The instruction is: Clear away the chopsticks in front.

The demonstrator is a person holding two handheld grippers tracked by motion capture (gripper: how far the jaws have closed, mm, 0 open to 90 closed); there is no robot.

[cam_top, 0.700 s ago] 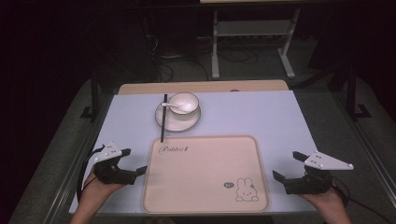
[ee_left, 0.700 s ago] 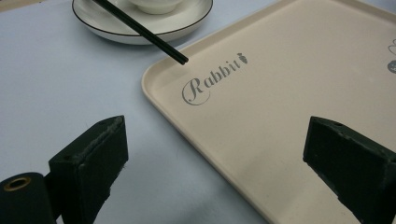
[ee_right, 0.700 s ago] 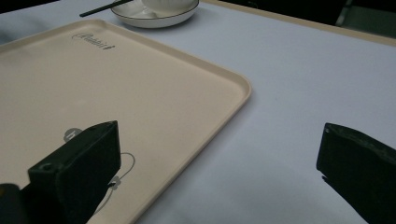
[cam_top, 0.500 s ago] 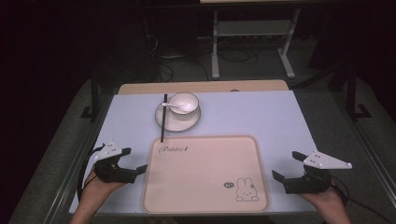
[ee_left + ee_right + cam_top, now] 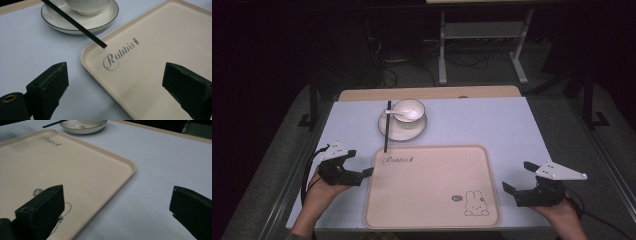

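A person's left gripper [image 5: 364,172] hovers with jaws spread wide and empty at the near-left corner of a cream rectangular plastic tray [image 5: 432,220] printed with a rabbit. Just beyond its fingertips, a black chopstick [image 5: 386,127] leans off a white ceramic saucer [image 5: 388,131] carrying a white bowl [image 5: 411,107]. The right gripper [image 5: 515,179], likewise released, flanks the tray's right edge.
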